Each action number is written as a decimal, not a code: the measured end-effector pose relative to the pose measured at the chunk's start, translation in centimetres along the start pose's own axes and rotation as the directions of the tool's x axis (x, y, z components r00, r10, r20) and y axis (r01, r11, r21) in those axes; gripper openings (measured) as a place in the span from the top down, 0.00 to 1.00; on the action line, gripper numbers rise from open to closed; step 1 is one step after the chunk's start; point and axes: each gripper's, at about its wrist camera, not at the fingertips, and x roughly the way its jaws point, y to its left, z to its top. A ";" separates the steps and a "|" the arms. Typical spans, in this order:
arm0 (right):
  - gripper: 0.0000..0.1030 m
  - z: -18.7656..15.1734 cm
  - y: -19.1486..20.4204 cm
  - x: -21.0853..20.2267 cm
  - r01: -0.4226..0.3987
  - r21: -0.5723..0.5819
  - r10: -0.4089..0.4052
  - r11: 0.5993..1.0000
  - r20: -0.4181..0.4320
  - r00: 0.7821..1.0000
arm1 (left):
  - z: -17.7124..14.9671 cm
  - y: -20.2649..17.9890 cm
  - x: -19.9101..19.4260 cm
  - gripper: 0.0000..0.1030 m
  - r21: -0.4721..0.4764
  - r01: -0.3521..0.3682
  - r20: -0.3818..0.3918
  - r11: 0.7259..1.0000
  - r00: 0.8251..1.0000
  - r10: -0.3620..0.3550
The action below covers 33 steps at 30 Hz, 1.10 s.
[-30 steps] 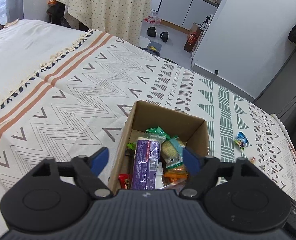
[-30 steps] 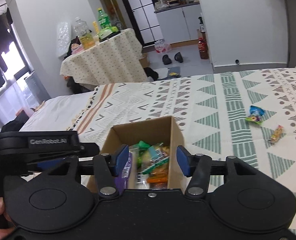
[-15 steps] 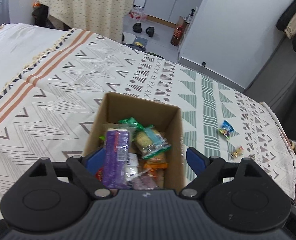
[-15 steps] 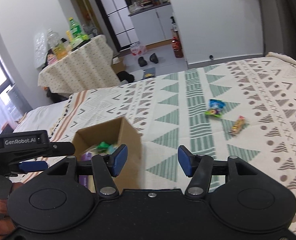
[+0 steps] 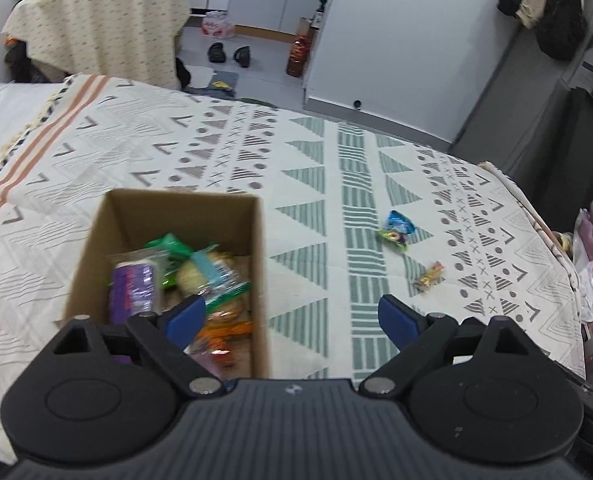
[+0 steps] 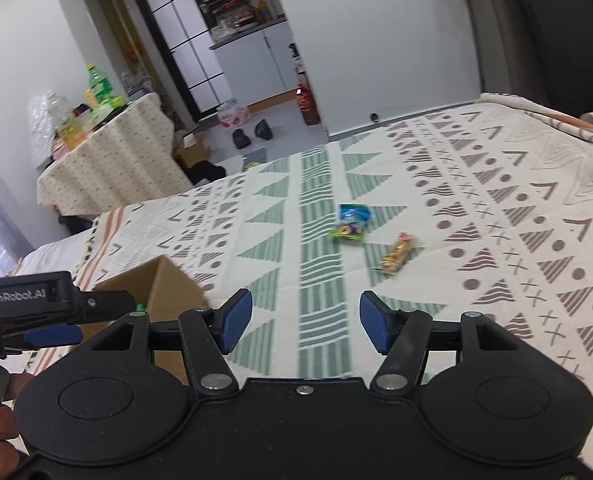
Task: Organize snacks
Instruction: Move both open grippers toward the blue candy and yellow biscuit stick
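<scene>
- The left gripper (image 5: 292, 316) is spread wide and holds nothing, above the right edge of the cardboard box (image 5: 168, 216).
- The right gripper (image 6: 305, 322) is also wide open and empty, over the blanket (image 6: 476, 240).
- The box holds several snacks.
- A blue packet (image 6: 352, 220) and an orange candy (image 6: 398, 256) lie near each other on the blanket, well apart from the box.

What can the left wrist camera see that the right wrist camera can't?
Only the left wrist view looks inside the cardboard box: a purple packet and other wrapped snacks. Only the right wrist view shows the left gripper from the side and green bottles on the far table. Both show the blue-and-green snack bag and the orange candy lying loose on the patterned blanket, each camera's own jaws open.
</scene>
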 end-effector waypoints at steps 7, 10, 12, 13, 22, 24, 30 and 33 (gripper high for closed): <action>0.43 0.6 -2.7 1.5 0.022 0.031 -0.022 0.999 0.009 1.000 | 1.3 -2.6 2.0 0.05 0.057 0.011 0.014 0.998 1.000 -0.011; 0.44 0.8 -4.0 2.4 0.027 0.061 -0.027 0.998 0.013 1.000 | 2.0 -3.5 2.9 0.05 0.072 0.021 0.023 0.997 0.999 -0.023; 0.45 0.9 -4.5 3.2 0.031 0.066 -0.032 0.997 0.007 0.999 | 2.4 -4.0 3.7 0.05 0.075 0.030 0.022 0.997 0.999 -0.031; 0.46 1.0 -4.7 3.7 0.033 0.064 -0.033 0.997 0.002 0.999 | 2.7 -4.2 4.1 0.05 0.073 0.039 0.018 0.997 0.999 -0.040; 0.55 1.6 -6.1 7.2 0.019 0.080 -0.017 0.997 -0.028 0.999 | 4.6 -6.5 8.0 0.06 0.096 0.045 0.007 0.994 0.999 -0.046; 0.56 1.7 -6.7 8.1 0.024 0.091 -0.021 0.996 -0.039 0.999 | 4.7 -6.9 9.0 0.07 0.092 0.053 0.001 0.994 0.999 -0.053; 0.60 1.7 -8.1 10.4 0.037 0.111 -0.029 0.993 -0.068 0.997 | 4.8 -7.7 11.9 0.08 0.099 0.076 -0.009 0.992 0.997 -0.075; 0.60 1.8 -8.5 11.5 0.034 0.115 -0.025 0.993 -0.080 0.997 | 4.9 -8.0 13.2 0.10 0.095 0.079 -0.009 0.992 0.997 -0.078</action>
